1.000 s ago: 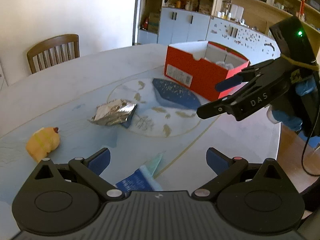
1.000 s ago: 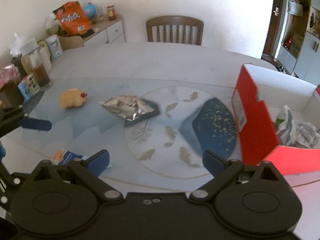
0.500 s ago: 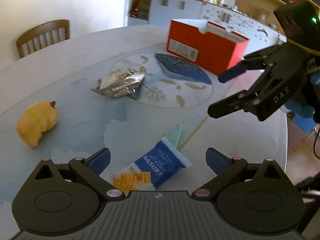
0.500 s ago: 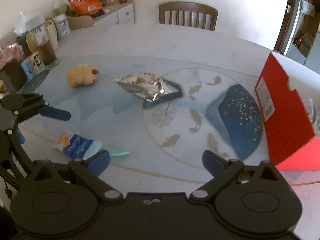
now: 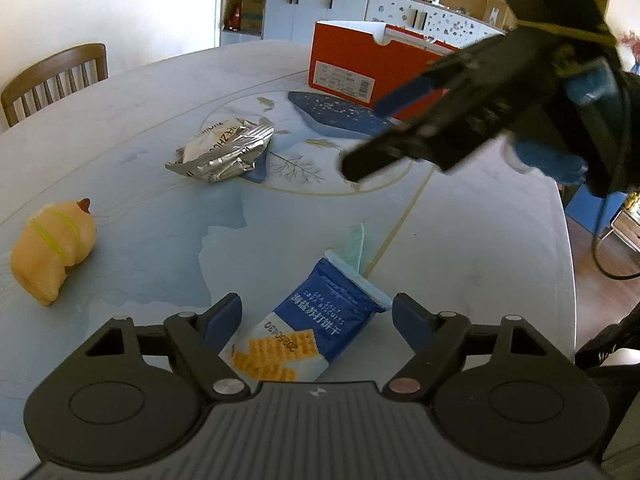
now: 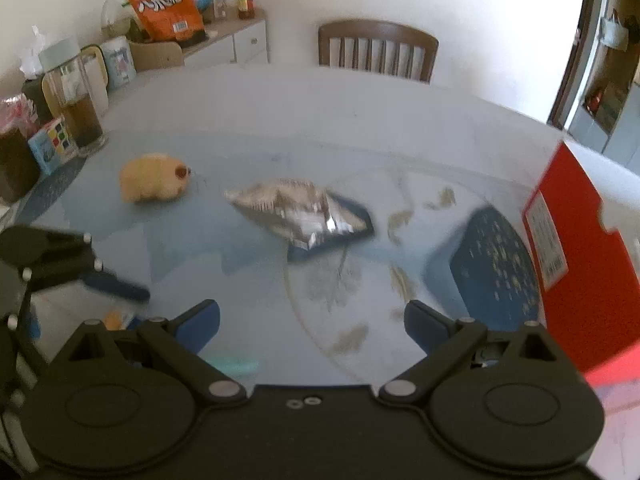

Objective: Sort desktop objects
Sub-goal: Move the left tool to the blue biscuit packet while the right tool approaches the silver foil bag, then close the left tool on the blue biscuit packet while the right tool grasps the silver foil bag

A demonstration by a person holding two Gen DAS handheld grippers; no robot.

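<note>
A blue soda-biscuit packet [image 5: 312,328] lies on the table between the open fingers of my left gripper [image 5: 318,316]. A crumpled silver foil bag [image 5: 224,150] lies mid-table, also in the right wrist view [image 6: 298,212]. A yellow plush toy [image 5: 52,250] lies at the left; the right wrist view shows it too [image 6: 154,178]. A red cardboard box [image 5: 360,68] stands at the far side, at the right edge of the right wrist view [image 6: 572,240]. My right gripper [image 6: 312,320] is open and empty above the table, seen from the left wrist [image 5: 364,136].
A wooden chair [image 6: 376,52] stands behind the table. Jars, a glass mug [image 6: 78,108] and a small colourful box [image 6: 52,150] crowd the table's left edge. A sideboard holds an orange snack bag [image 6: 166,2]. Cabinets [image 5: 320,8] stand behind the box.
My left gripper has come lower and closer, so the biscuit packet now lies between its fingers. My right gripper has swung left toward the foil bag; its view is blurred.
</note>
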